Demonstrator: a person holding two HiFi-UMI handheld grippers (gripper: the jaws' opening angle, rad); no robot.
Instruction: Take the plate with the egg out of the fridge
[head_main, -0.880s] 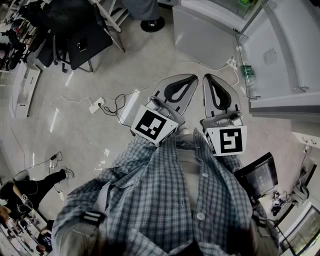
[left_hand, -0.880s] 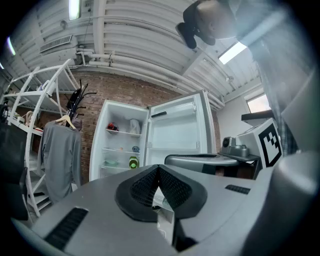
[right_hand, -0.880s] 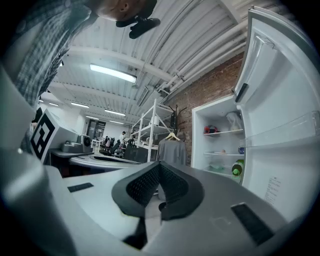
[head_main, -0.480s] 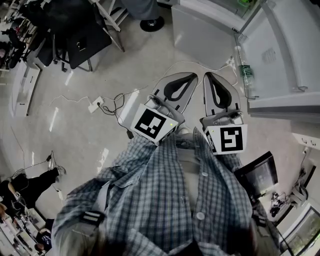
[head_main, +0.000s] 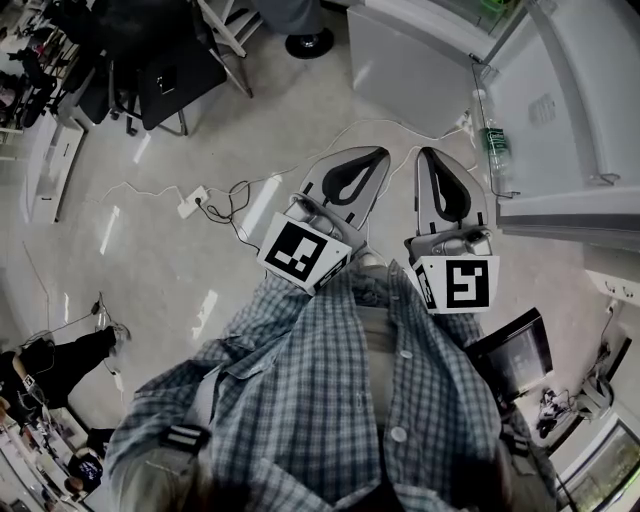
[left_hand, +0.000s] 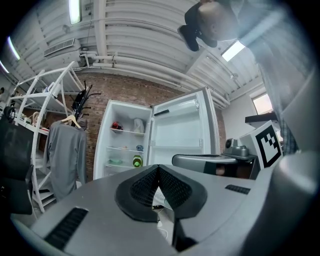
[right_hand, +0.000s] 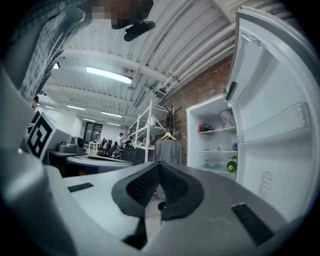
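— how were the tongs?

— my left gripper (left_hand: 158, 168) was pressed together, nothing between its black ribbed pads (left_hand: 142, 187). my right gripper (right_hand: 159, 164) was the same: tips meeting, empty. both pointed level, side by side in front of my checked shirt (head_main: 330, 380).

— and the plate?

— somewhere inside the tall white fridge (left_hand: 125, 111), well apart from both tongs across the pale floor (head_main: 200, 250). its white door (left_hand: 182, 125) stood swung wide on the right. i couldn't pick out the plate for sure. a small pale thing on the middle shelf (right_hand: 217, 148) was my best guess, but too small to call. a green bottle (left_hand: 137, 161) sat low down where the door met the cabinet, and a red item (left_hand: 116, 125) sat up top.

— so how would you go at it?

— i judged the step in hand was the approach. i'd walk in square to the shelves and spread the right jaws before reaching the shelf, not at it. then i'd pinch the plate by its near rim, keep it flat so the egg couldn't roll, and draw it straight out, clear of the door.
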